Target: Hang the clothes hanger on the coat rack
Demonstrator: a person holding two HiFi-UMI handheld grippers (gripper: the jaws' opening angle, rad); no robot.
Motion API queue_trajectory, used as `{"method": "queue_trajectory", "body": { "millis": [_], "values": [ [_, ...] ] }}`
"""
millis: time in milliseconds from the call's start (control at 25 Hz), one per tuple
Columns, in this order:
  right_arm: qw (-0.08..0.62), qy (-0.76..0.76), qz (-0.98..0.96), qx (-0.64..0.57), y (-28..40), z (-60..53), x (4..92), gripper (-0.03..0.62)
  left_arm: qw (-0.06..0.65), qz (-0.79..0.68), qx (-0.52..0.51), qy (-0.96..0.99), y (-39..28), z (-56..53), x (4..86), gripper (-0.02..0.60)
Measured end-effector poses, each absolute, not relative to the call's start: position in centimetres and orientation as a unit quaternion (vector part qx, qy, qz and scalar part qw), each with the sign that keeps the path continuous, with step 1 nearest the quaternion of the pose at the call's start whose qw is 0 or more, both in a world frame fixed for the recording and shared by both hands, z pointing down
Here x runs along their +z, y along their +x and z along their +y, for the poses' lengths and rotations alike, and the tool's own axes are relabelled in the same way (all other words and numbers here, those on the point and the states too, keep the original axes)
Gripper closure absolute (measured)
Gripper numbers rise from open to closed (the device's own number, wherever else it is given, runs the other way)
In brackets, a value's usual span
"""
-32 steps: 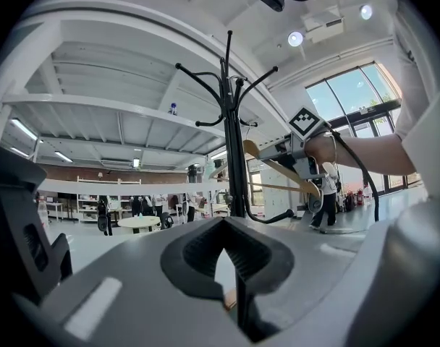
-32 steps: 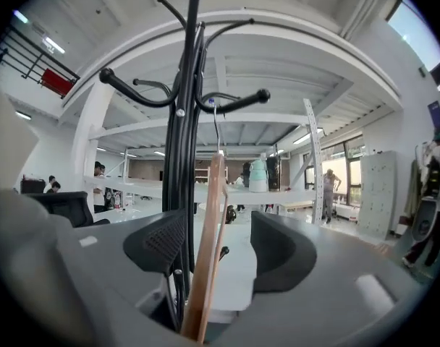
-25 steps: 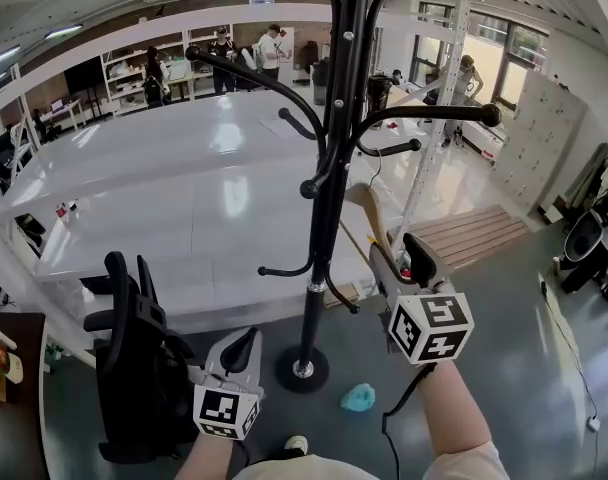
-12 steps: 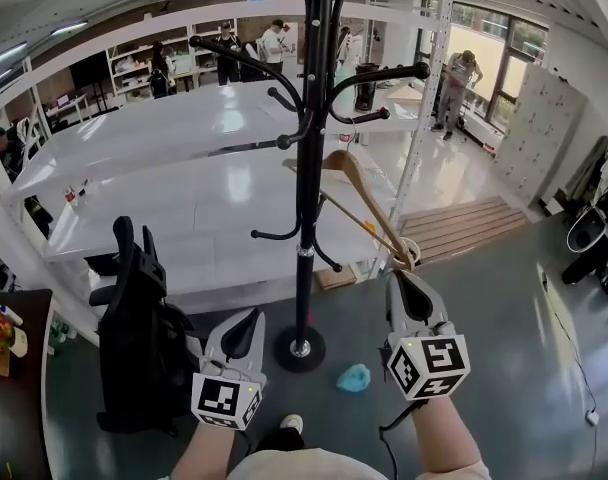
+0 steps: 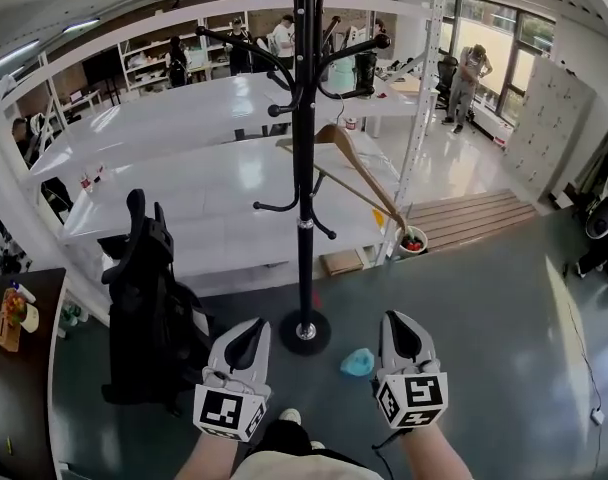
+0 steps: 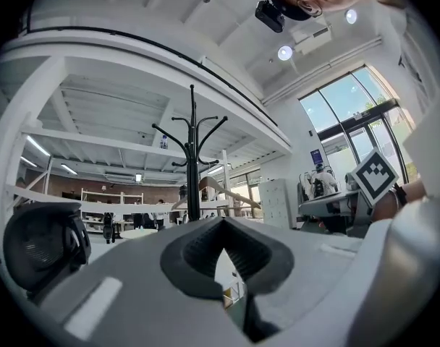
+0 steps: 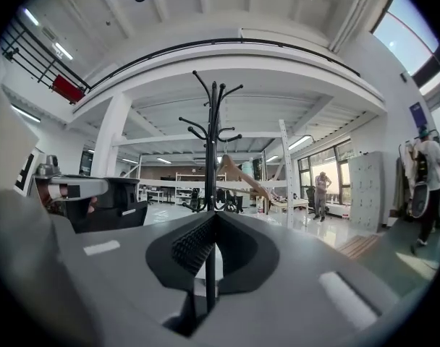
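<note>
Hanging on the right side of the coat rack (image 5: 304,183), the hanger (image 5: 369,186) is pale bare wood. It is a slim angled bar, tilted so that its long arm slopes down and to the right, away from the black pole. Its hook is too thin to make out from the head view, so I cannot tell which curved arm carries it; it seems to sit about halfway up the pole. Neither claw touches it. The left gripper (image 5: 248,332) and the right gripper (image 5: 395,328) hover low, side by side, well short of the rack's round base. Each has its jaws pressed together with nothing between them.

Open floor (image 5: 484,338) lies in front of the rack and to its right. A black office chair (image 5: 144,298) stands near on the left. A small turquoise object (image 5: 359,363) lies on the floor just right of the base, between it and the right gripper. Behind the rack run long white tables (image 5: 184,183) with white shelf posts (image 5: 416,118) rising beside them, and a wooden pallet (image 5: 474,226) lies beyond on the right.

The floor is smooth grey with a sheen. The room is a bright workshop with tall windows (image 5: 484,38) and people (image 5: 471,78) at the far benches.
</note>
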State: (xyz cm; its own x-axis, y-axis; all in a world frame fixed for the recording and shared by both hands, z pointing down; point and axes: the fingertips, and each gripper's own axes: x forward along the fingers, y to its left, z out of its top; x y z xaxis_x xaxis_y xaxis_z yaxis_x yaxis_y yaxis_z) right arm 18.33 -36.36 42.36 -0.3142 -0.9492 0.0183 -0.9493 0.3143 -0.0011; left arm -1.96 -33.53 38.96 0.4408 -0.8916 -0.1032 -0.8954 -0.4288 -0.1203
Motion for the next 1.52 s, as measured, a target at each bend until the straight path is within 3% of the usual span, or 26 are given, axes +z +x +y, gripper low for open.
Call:
{"method": "queue_trajectory", "body": {
  "millis": [520,1520],
  "values": [
    [0.008,0.583,-0.811,0.047,17.9,-29.3,45.0,0.568,0.063,0.532,0.010,-0.845,-2.7,-27.0,40.7,0.581],
    [0.056,0.607,-0.791,0.055,9.5,-6.8,46.1,0.568,0.047,0.505,0.022,-0.862,-10.0,-6.0,40.5,0.581]
  ]
}}
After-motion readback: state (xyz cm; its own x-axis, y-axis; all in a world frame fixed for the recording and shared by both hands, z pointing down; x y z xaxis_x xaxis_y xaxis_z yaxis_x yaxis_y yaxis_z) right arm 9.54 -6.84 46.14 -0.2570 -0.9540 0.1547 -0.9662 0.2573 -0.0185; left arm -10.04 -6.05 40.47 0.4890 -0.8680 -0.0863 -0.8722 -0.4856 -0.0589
